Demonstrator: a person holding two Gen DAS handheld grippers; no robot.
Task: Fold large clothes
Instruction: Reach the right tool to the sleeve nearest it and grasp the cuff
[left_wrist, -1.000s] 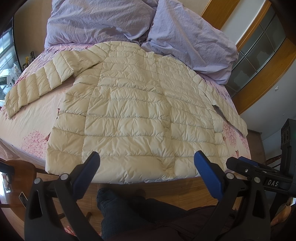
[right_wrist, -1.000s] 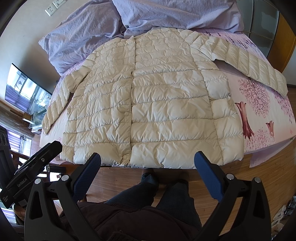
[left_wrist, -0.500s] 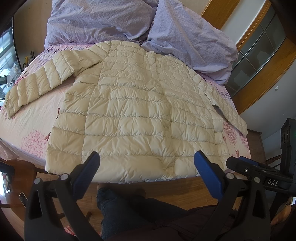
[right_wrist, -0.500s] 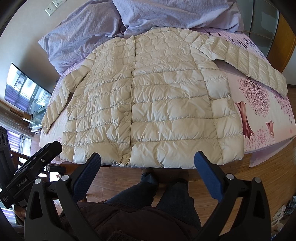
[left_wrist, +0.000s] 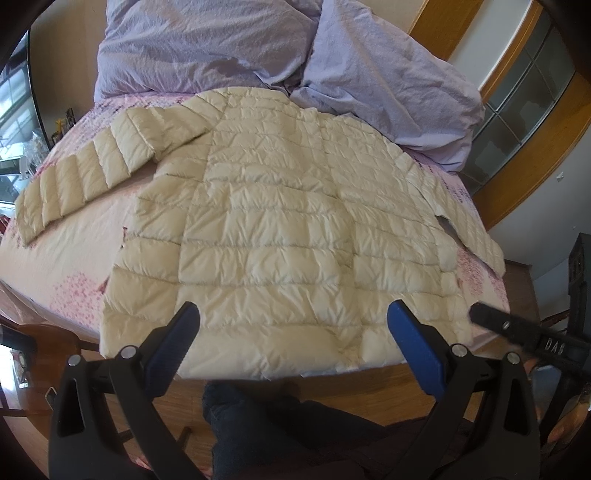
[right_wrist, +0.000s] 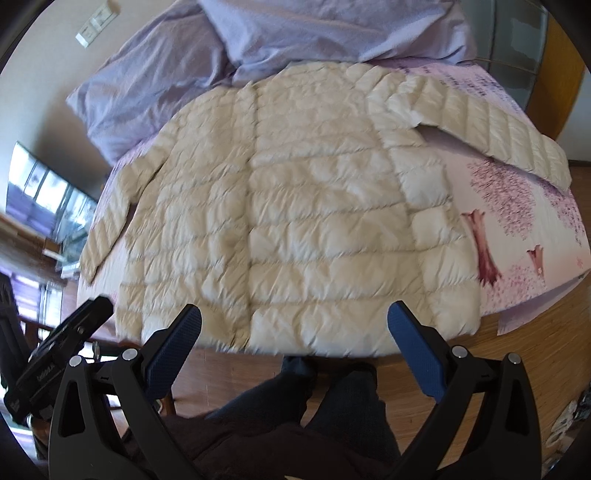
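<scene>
Jacket (left_wrist: 280, 236) lies spread flat, unfolded, hem at the bed (left_wrist: 66, 236) near edge, sleeves out toward both side edges; left claw (left_wrist: 293, 338) and right claw (right_wrist: 294, 338) wide open, empty, above hem; folding likely unstarted, next grab a sleeve or side.

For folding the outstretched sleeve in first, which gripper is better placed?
Probably the left gripper: the outstretched sleeve of the jacket lies on its side. The right gripper hangs open toward the opposite hem corner.
</scene>
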